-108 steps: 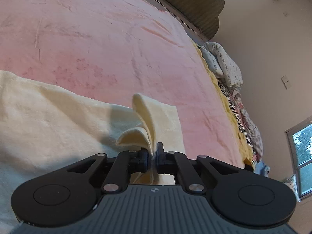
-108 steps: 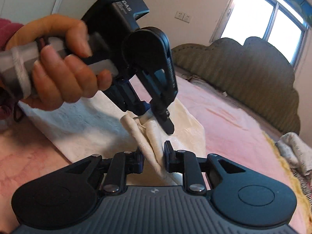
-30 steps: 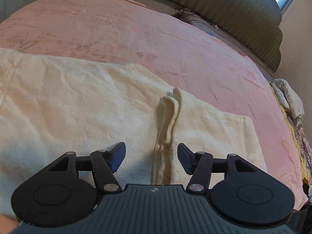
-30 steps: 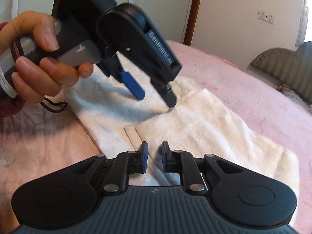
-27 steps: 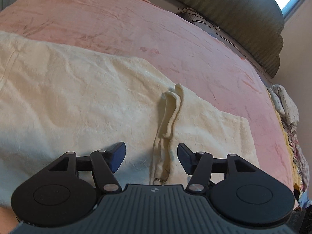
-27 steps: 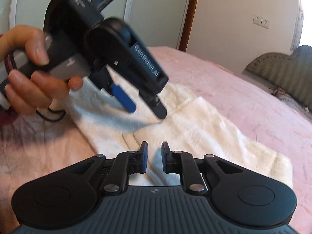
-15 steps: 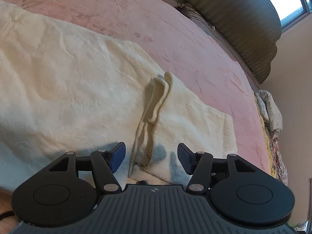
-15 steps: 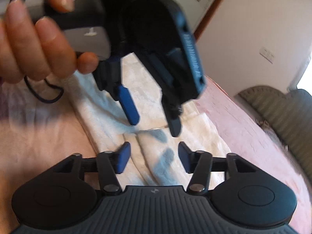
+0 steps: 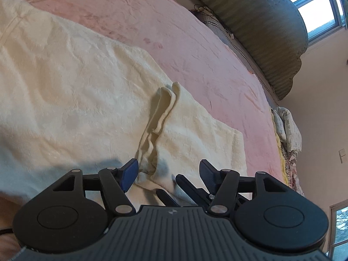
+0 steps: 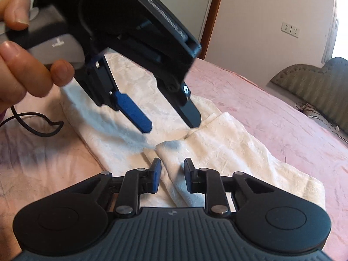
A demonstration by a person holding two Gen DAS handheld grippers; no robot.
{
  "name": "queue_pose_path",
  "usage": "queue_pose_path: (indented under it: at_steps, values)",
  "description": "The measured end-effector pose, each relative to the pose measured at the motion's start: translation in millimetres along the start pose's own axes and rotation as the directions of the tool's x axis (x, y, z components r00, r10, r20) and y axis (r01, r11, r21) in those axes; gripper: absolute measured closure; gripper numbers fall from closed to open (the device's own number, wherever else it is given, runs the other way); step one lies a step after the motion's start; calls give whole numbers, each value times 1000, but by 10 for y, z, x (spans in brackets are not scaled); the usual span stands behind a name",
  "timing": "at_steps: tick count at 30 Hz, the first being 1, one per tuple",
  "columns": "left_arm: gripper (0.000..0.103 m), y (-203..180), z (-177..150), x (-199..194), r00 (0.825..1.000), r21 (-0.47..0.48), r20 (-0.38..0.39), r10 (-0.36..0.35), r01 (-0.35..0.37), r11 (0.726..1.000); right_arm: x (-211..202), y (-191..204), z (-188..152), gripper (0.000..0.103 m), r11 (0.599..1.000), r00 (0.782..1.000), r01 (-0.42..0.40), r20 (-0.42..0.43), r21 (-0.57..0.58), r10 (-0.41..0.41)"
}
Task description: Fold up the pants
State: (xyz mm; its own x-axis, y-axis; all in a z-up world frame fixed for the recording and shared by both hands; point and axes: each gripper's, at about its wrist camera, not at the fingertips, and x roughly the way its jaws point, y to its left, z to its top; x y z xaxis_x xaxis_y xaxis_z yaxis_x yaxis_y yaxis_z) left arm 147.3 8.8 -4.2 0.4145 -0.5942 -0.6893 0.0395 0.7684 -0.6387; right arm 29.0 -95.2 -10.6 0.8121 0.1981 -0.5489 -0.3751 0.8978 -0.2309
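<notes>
Daylight from window (image 9: 319,10), slightly blown out. Soft bluish shadows on pants (image 9: 76,100). Heavy fisheye bend at edges. Left gripper (image 10: 171,119) motion-blurred in right view.

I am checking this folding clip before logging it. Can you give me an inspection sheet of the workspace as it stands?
Surface: pink bedspread, wrinkled.
Job's things: cream textured pants lying flat, hems bunched in a ridge.
Clutter: patterned bedding pile at the far edge.
Grippers: left gripper open above the hems; right gripper has just been closing, fabric between the jaws, pads not visibly pressing.
Cables: thin black cord looped on the bedspread near the hand.
Surroundings: green padded headboard, window, wall sockets.
</notes>
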Motion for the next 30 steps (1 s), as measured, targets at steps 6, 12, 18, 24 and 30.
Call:
queue_pose_path:
  at_steps: [6,12,18,24,30]
  values:
    - [39,13,-6,34,1000,-18,-12,-20,20,1000,66,42,-20,81,997,998,62,-15,-55,-63]
    - [39,24,-7,91,998,-53,-23,-51,50,997,100,197,-77,80,986,997,72,-14,-152,-75]
    - [38,-1,-12,84,998,-51,-23,-55,54,997,199,270,-72,81,960,987,157,11,-232,-158]
    - [35,4,13,166,998,-52,-38,-57,55,997,174,103,-49,81,967,980,196,50,-165,-190]
    - [35,-8,74,324,996,-94,-27,-85,82,992,149,-80,-52,80,982,988,156,17,-104,-156]
